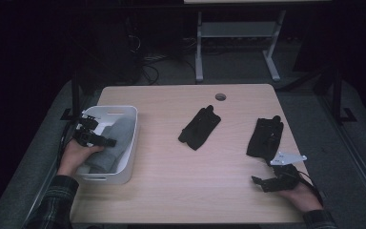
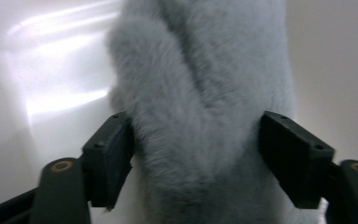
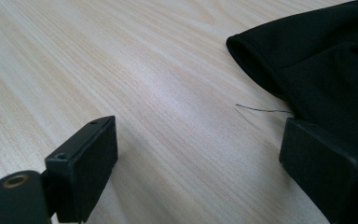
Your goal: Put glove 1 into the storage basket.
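The left claw (image 2: 193,154) sits low inside the white rectangular plastic bin (image 1: 128,143) at the bench's left edge, its jaws parted on either side of the fluffy grey fabric item (image 2: 200,102), which lies in the bin with its long axis running straight ahead of the claw, toward the bin's far end. The right claw (image 3: 200,163) rests spread and empty on the pale wooden bench (image 3: 121,70), the nearer of two black fabric gloves (image 3: 321,70) just ahead and right; the other glove (image 1: 199,127) lies mid-bench.
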